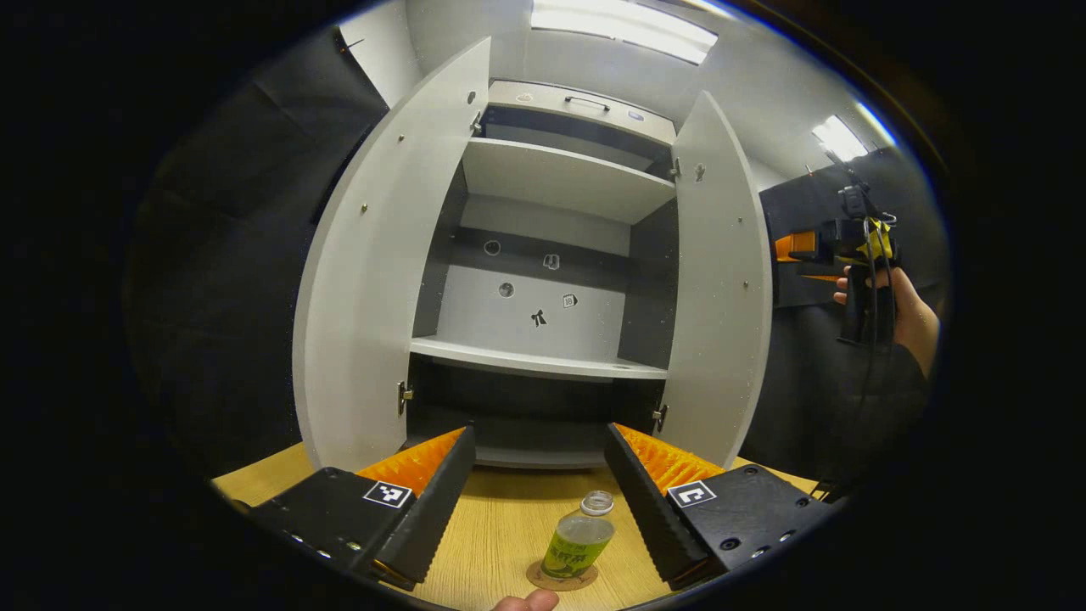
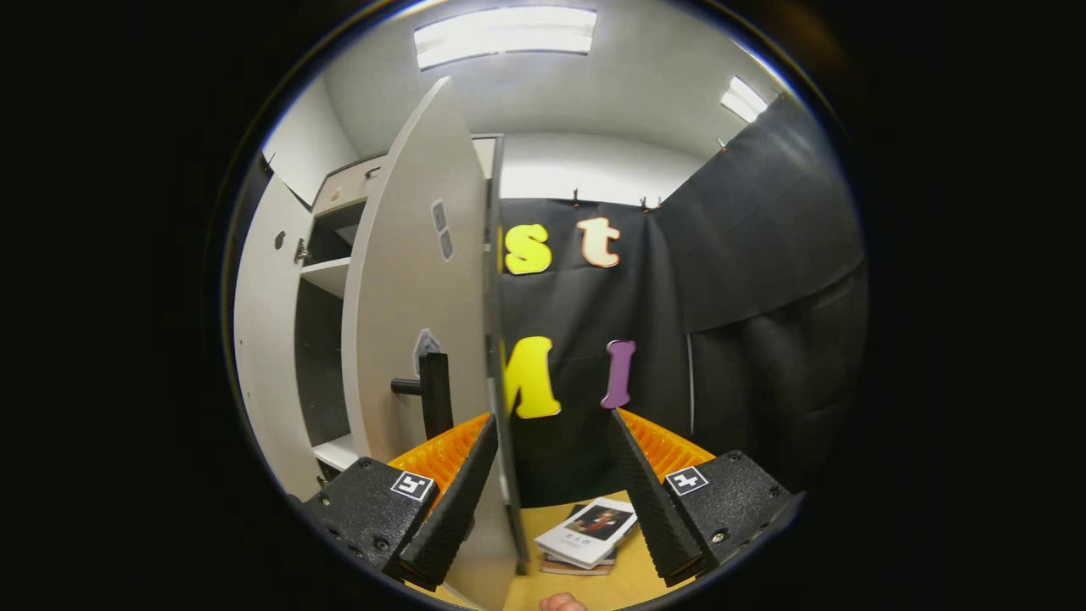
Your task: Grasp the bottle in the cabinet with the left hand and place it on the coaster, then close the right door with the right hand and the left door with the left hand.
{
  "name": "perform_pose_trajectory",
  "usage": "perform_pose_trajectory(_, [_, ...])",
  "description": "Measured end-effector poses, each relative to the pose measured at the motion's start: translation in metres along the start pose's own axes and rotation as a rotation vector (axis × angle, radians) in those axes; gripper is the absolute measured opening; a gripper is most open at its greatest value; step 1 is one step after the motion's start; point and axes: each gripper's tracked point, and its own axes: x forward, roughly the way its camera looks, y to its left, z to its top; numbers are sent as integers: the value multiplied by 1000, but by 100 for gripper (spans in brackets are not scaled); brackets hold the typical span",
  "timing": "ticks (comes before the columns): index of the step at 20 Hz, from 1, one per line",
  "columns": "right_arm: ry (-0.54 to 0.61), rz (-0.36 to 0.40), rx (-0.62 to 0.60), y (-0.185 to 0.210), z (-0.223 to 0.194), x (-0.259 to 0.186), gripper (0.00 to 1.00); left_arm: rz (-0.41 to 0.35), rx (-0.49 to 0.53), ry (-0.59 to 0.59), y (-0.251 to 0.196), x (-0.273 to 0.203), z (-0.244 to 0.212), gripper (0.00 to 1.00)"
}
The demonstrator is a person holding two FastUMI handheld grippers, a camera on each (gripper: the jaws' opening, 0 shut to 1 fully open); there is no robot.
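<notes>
Bottle (image 1: 579,543) upright on coaster (image 1: 562,577), cap up.

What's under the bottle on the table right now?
A round coaster lies under the bottle, its rim showing around the base. The middle of the coaster is covered by the bottle.

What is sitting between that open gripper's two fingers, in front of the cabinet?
In the left gripper view, the bottle stands on the coaster on the wooden table, between the open left gripper's fingers, touching neither.

Wooden table (image 1: 501,526): coaster (image 1: 562,578), cabinet (image 1: 543,255), books (image 2: 587,530).
</notes>
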Motion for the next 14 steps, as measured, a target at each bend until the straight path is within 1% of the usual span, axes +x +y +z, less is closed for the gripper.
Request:
perform_pose_trajectory(1, [-5, 17, -15, 11, 1, 0, 81, 10, 2, 2, 3, -2, 0, 94])
perform_pose_trajectory(3, [-14, 78, -38, 40, 0, 4, 81, 31, 9, -5, 12, -7, 3, 94])
perform_pose_trajectory(7, [-9, 177, 4, 88, -10, 23, 81, 68, 31, -19, 25, -13, 8, 94])
perform_pose_trajectory(9, [13, 192, 24, 101, -15, 32, 82, 77, 36, -20, 27, -16, 10, 94])
perform_pose_trajectory(11, [25, 181, 31, 101, -19, 36, 82, 86, 45, -22, 30, -20, 11, 94])
perform_pose_trajectory(14, [11, 194, 37, 99, -16, 23, 82, 100, 50, -26, 38, -15, 13, 94])
